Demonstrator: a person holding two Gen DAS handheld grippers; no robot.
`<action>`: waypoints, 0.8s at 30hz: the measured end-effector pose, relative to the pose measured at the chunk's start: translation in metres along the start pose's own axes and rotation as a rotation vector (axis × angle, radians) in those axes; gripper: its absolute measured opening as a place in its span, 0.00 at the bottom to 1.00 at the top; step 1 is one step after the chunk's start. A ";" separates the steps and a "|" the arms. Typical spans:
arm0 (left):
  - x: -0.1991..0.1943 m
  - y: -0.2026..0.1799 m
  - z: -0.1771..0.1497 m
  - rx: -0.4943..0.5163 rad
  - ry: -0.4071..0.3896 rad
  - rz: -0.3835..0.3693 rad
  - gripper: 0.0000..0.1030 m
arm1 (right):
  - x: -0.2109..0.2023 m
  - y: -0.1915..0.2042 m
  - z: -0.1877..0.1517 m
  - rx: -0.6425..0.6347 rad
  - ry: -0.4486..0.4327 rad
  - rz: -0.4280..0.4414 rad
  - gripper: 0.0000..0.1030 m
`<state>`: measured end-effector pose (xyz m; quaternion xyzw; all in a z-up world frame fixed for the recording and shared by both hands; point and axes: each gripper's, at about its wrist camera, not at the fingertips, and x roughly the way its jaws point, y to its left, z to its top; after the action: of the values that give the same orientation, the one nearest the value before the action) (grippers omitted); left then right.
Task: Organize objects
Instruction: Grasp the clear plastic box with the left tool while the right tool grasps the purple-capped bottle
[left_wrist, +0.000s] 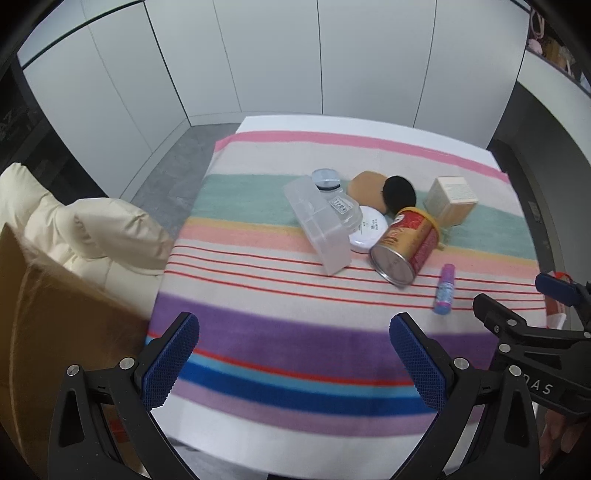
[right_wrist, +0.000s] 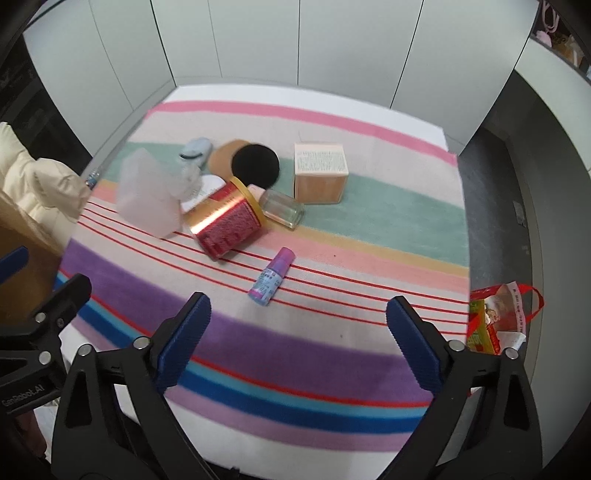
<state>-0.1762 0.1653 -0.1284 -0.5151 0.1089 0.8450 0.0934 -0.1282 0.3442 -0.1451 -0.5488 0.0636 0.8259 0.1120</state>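
Note:
A pile lies mid-table on a striped cloth (left_wrist: 280, 332): a clear plastic box (left_wrist: 321, 225) (right_wrist: 147, 192), a red-gold can on its side (left_wrist: 406, 247) (right_wrist: 225, 221), a white round compact (left_wrist: 369, 229), a black puff (left_wrist: 399, 194) (right_wrist: 255, 166), a tan puff (left_wrist: 365, 186), a beige carton (left_wrist: 450, 199) (right_wrist: 320, 177), a glass jar (right_wrist: 282, 208) and a small purple-blue bottle (left_wrist: 445, 290) (right_wrist: 271, 277). My left gripper (left_wrist: 295, 362) is open and empty over the near stripes. My right gripper (right_wrist: 299, 343) is open and empty, just short of the small bottle.
A cream padded jacket (left_wrist: 81, 229) and a brown cardboard box (left_wrist: 44, 332) sit off the table's left edge. A red bag (right_wrist: 498, 317) lies on the floor at the right. White cabinet doors (left_wrist: 280, 55) stand behind the table.

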 end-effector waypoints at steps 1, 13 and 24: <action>0.008 -0.001 0.002 0.001 0.007 -0.001 1.00 | 0.008 0.000 0.001 0.000 0.012 0.002 0.91; 0.062 -0.008 0.024 -0.031 0.034 -0.008 0.99 | 0.079 0.012 0.011 0.015 0.108 0.023 0.68; 0.083 -0.006 0.046 -0.088 -0.001 -0.010 0.92 | 0.087 0.030 0.012 -0.018 0.063 -0.001 0.19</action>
<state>-0.2510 0.1876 -0.1828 -0.5186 0.0690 0.8489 0.0752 -0.1795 0.3279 -0.2214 -0.5756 0.0593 0.8087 0.1055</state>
